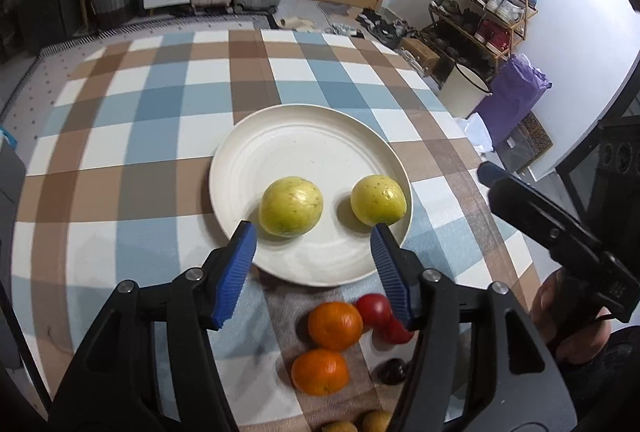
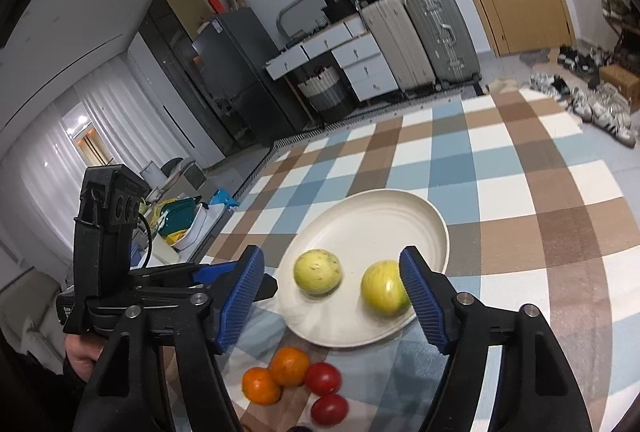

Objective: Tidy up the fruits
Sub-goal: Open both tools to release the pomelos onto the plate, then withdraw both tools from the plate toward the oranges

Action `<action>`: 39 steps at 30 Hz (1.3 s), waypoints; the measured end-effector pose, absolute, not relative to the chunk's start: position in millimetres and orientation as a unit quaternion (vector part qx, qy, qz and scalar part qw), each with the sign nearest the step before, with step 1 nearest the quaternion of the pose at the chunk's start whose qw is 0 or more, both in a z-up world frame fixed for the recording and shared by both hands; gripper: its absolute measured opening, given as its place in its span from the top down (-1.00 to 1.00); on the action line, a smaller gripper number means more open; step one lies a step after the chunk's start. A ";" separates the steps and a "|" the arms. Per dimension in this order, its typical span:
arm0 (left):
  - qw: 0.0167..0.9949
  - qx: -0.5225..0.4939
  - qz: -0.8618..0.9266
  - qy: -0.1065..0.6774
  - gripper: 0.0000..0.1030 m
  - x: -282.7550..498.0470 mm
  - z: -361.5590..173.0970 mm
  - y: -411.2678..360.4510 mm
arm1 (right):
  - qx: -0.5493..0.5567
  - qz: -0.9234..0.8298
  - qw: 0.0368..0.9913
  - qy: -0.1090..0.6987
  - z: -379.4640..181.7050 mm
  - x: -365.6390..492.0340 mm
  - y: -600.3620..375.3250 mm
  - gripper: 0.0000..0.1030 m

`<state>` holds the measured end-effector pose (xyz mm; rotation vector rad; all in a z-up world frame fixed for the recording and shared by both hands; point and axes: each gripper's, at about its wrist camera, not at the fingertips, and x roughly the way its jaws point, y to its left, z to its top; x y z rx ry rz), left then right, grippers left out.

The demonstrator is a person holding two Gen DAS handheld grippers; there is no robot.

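**A:** Where is the fruit, taking the round cream plate (image 1: 280,136) as your mark?

**B:** I see two yellow-green round fruits on the plate, both on its near half. One (image 1: 291,207) lies toward the middle, the other (image 1: 378,200) close to the plate's right rim, with a gap between them. Off the plate, just in front of its near rim on the blue, brown and white checked cloth (image 1: 120,136) of the desk, I count two oranges (image 1: 335,326) touching each other, two red round fruits (image 2: 323,378) beside them and a small dark fruit (image 1: 393,371) just behind those

**A:** And your fingers?

**B:** My left gripper (image 1: 313,256) hangs over the plate's near rim, blue ribbed fingers (image 1: 236,272) spread about halfway, nothing between them. My right gripper (image 2: 332,296) sits at the same edge, spread wider; the fruit by the right rim (image 2: 385,289) shows just inside its right finger, but the pads are not pressing on it, so it holds nothing

**A:** Anything else near the plate?

**B:** Only the other handset; a hand (image 1: 568,316) grips it right of the plate
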<state>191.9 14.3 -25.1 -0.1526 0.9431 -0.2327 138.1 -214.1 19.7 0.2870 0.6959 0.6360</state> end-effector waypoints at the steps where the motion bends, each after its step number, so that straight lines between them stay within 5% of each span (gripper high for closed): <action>1: 0.885 -0.071 -0.108 0.448 -0.18 184.9 -22.1 14.5 | 0.134 0.305 0.884 0.327 21.9 132.6 -214.1 -0.56; 10: 0.903 -0.058 -0.098 0.415 -0.27 136.7 -2.8 13.5 | 0.123 0.301 0.901 0.286 37.9 94.8 -217.8 -0.70; 25: 0.926 -0.049 -0.070 0.367 -0.79 89.9 7.5 24.3 | 0.065 0.253 0.935 0.239 48.5 47.7 -208.7 -0.99; 39: 0.920 -0.039 -0.082 0.382 -0.97 80.8 -32.3 25.6 | 0.023 0.232 0.937 0.260 26.8 36.2 -198.4 -0.99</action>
